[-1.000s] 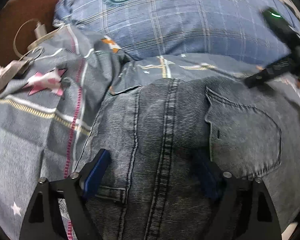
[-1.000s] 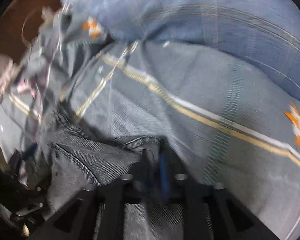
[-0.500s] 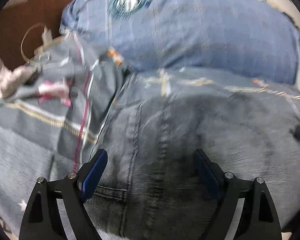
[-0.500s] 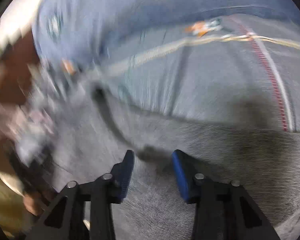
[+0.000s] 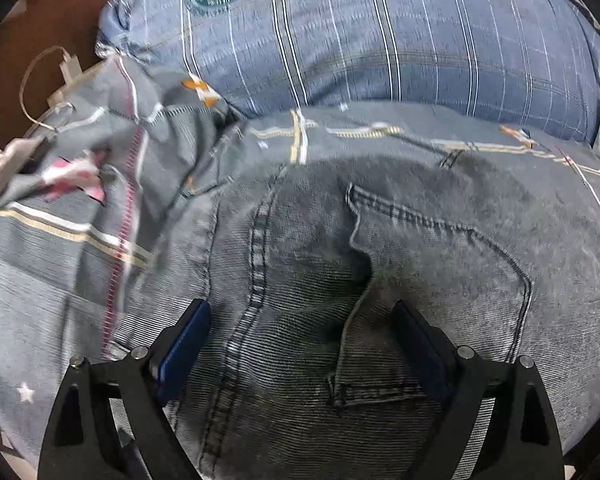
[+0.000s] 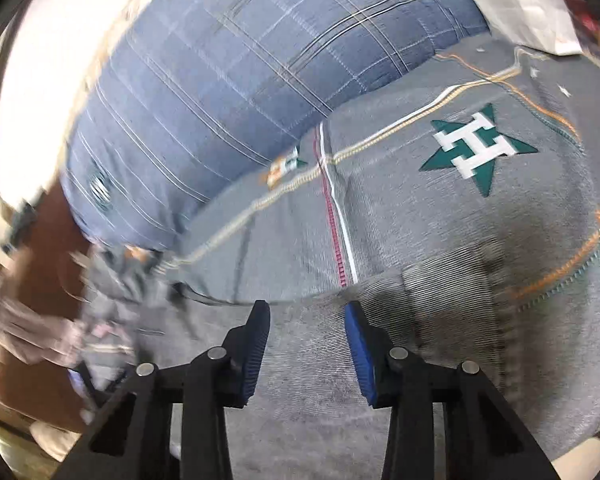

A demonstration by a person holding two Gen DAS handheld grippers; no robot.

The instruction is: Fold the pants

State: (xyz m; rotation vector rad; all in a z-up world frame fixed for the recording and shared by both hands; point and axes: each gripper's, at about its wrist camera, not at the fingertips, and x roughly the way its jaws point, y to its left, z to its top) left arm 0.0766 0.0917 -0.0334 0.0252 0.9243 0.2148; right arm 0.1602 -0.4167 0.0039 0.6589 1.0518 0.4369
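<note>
Grey denim pants (image 5: 400, 264) lie on the bed, back pocket and centre seam up. They fill the lower half of the left wrist view. My left gripper (image 5: 300, 320) is open just above them, its blue-padded fingers (image 5: 188, 332) straddling the seam and the pocket's edge, holding nothing. In the right wrist view a folded grey denim part (image 6: 440, 292) lies on the sheet. My right gripper (image 6: 306, 320) is open over its far edge, empty.
A grey patterned sheet (image 6: 420, 208) with a green star covers the bed. A blue plaid pillow (image 5: 380, 40) lies behind the pants. A white cable (image 5: 48, 80) and brown headboard are at the left. A white bag (image 6: 520, 4) sits at the far right.
My right gripper let go of the denim it pinched, opened, and swung right over the pants' edge. My left gripper stayed open and shifted slightly over the pants.
</note>
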